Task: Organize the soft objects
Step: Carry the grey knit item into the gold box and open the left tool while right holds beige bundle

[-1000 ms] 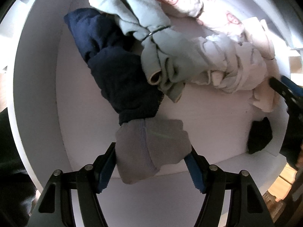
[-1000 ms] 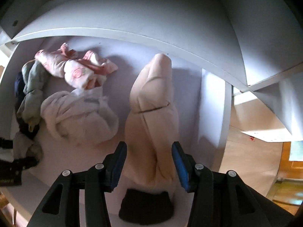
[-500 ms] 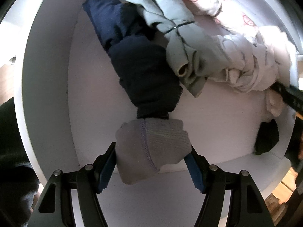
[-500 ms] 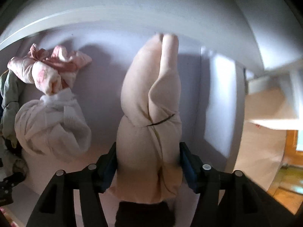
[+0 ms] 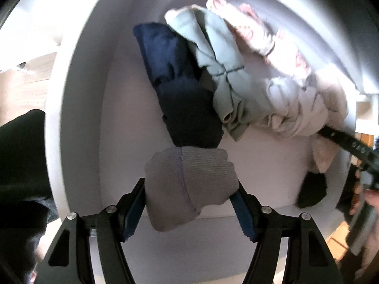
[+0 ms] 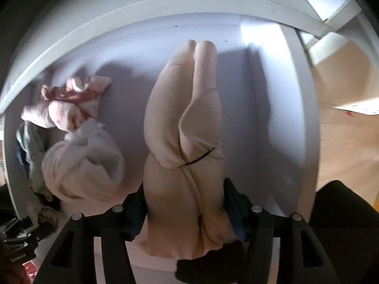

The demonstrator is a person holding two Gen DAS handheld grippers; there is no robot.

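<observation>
My left gripper point(image 5: 189, 203) is shut on the grey cuff point(image 5: 189, 184) of a navy sock bundle point(image 5: 180, 90) lying in a white shelf compartment point(image 5: 78, 94). My right gripper point(image 6: 186, 209) is shut on a cream sock roll point(image 6: 187, 127) tied with a dark band, which points toward the compartment's back wall. Beside the navy bundle lie a pale green bundle point(image 5: 220, 64), a pink patterned bundle point(image 5: 265, 35) and a white bundle point(image 5: 298, 104). The right wrist view also shows the pink bundle point(image 6: 68, 104) and the white bundle point(image 6: 83, 163).
A small black item point(image 5: 310, 191) lies at the compartment's front right, under the cream roll point(image 6: 208, 265). The right gripper's black arm point(image 5: 343, 142) crosses the right side of the left view. White side walls point(image 6: 279, 118) bound the compartment, and wooden floor point(image 6: 343, 118) shows beyond.
My right gripper has closed on the cream sock roll and moved deeper into the compartment. My left gripper keeps its hold on the grey cuff and has shifted the navy bundle leftward.
</observation>
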